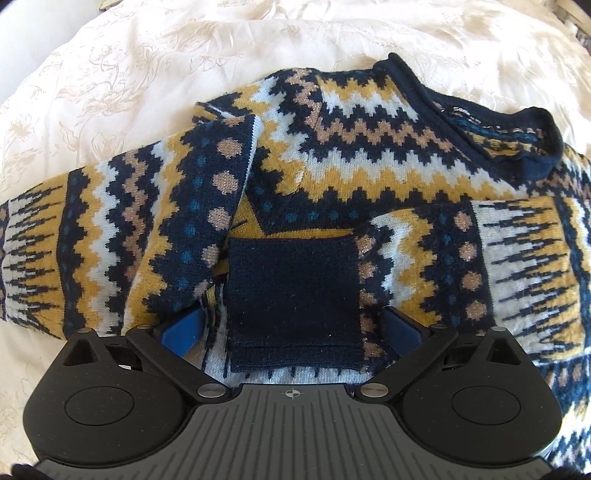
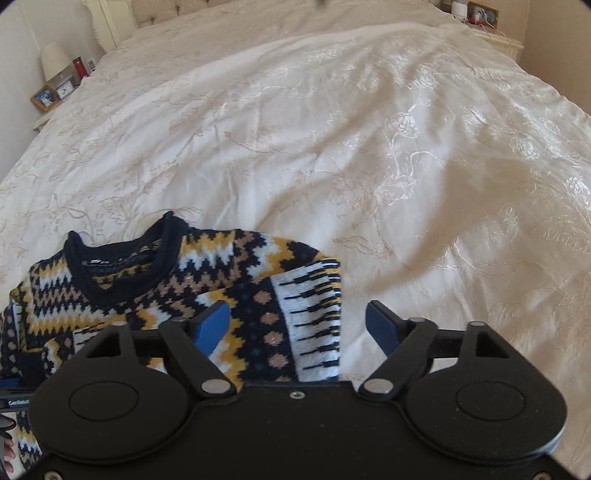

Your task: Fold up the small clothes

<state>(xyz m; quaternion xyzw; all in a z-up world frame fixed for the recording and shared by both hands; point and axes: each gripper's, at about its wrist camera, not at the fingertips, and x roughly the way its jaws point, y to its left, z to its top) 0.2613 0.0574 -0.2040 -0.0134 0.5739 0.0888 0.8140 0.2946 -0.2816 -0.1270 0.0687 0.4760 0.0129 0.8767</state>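
A small knitted sweater (image 1: 354, 155) in navy, yellow and white zigzags lies on the bed, neck hole away from me. One sleeve is folded across the chest, its navy cuff (image 1: 293, 306) lying flat between the fingers of my left gripper (image 1: 293, 325), which is open and holds nothing. In the right wrist view the same sweater (image 2: 207, 280) lies at the lower left. My right gripper (image 2: 297, 323) hovers open over its right edge, left finger above the folded sleeve, right finger above bare bedspread.
A cream embroidered bedspread (image 2: 369, 147) covers the whole bed around the sweater. A bedside table with a lamp and photo frames (image 2: 55, 85) stands at the far left. Another nightstand (image 2: 487, 26) sits at the far right.
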